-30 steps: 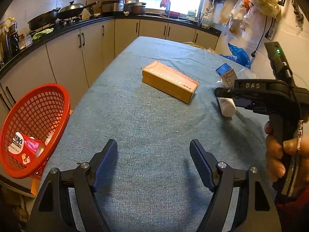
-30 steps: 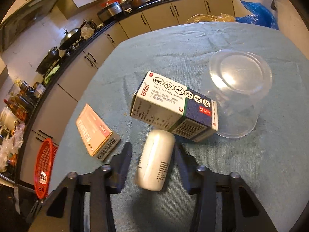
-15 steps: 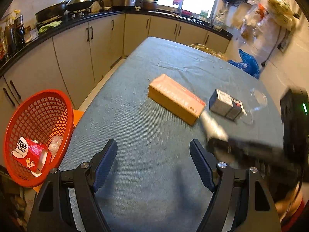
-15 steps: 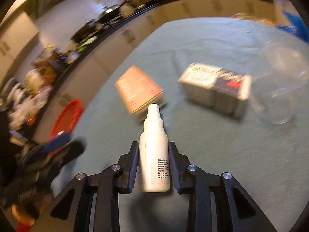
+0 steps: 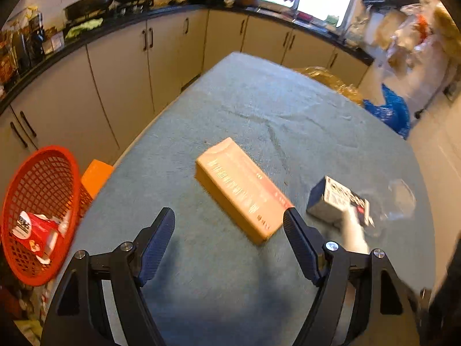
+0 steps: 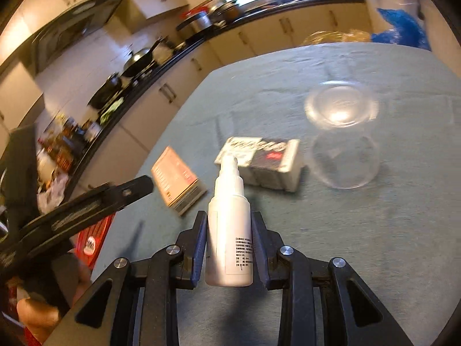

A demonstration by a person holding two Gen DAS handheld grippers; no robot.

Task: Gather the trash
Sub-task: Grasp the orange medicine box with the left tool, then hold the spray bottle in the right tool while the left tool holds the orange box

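Kitchen table (image 5: 230,274) under blue cloth. White spray bottle (image 6: 229,230) clamped in right gripper (image 6: 229,246), long axis pointing forward along fingers. Red basket (image 5: 43,178) far left of empty, wide-open left gripper (image 5: 229,248).

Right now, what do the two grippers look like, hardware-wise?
Both alike: left gripper and right gripper have black angular linkage arms with triangular cutouts, silver pivot screws, and dark blue textured finger pads. No cables or sleeves visible.
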